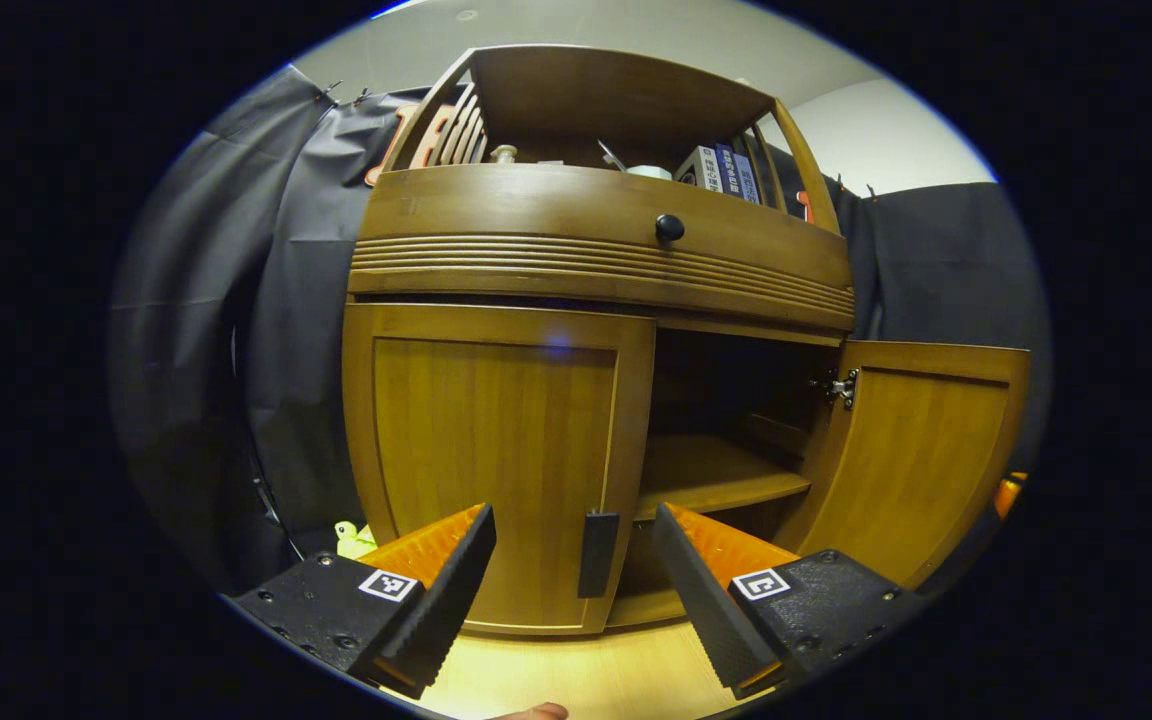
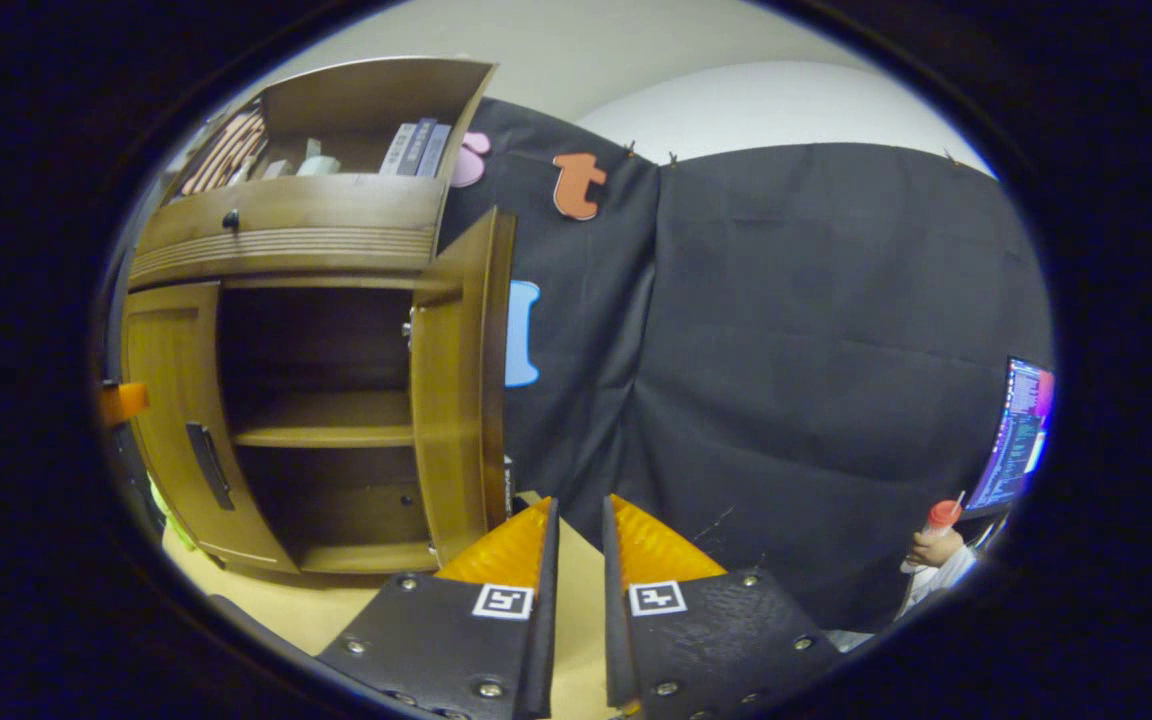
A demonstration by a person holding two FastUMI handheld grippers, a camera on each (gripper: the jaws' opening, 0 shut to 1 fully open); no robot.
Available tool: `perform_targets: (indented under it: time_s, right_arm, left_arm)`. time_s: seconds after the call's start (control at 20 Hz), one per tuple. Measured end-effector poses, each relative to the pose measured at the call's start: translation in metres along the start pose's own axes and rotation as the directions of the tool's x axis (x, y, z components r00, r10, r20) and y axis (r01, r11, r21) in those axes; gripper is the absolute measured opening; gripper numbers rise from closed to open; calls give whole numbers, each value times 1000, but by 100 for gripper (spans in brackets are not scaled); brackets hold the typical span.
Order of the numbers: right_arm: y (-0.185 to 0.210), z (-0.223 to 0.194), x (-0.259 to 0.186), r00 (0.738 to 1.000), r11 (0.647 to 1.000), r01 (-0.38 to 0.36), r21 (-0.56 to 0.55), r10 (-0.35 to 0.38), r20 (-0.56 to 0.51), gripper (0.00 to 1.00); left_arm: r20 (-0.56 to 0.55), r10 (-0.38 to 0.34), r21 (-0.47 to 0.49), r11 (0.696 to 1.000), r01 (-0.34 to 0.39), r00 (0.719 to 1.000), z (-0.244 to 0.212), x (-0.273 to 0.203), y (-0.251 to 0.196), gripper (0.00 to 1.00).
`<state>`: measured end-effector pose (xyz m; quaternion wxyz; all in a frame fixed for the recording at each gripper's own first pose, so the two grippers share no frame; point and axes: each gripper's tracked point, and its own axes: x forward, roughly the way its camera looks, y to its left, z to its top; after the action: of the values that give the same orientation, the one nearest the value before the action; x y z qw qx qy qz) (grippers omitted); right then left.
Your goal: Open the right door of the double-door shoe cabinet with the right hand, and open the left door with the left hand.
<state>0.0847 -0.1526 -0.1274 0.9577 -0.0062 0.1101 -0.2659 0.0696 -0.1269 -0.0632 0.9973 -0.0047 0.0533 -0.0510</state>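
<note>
Right door open, left door shut.
Left gripper [image 1: 573, 560], jaws wide and empty, frames the left door [image 1: 496, 460] handle [image 1: 598, 553] at lower centre; closing off-centre could slip. Right gripper [image 2: 579, 560], nearly closed, holds nothing beside the right door [image 2: 461, 400].

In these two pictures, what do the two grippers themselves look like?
The left gripper has two wedge-shaped fingers with ridged inner faces, on dark textured blocks fixed by screws. Each block carries a small square black-and-white marker. The right gripper has the same build: tapered ribbed fingers, screwed dark blocks, one square marker on each.
</note>
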Motion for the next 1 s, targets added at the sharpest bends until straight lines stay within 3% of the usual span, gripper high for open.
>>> perform_targets:
  time_s: [0.5,0.8,1.0]
  right_arm:
    - [-3,56,-24,995,997,-1,74,-7,100,21]
    - [-5,70,-37,993,998,0,64,-7,121,21]
    - [1,70,-37,993,998,-14,58,7,115,21]
  left_arm:
    - [-96,-9,41,999,13,995,-45,72,-16,99]
    - [-137,32,17,999,-30,990,-66,102,-8,85]
    - [-144,29,-4,1000,-30,989,-74,111,-12,66]
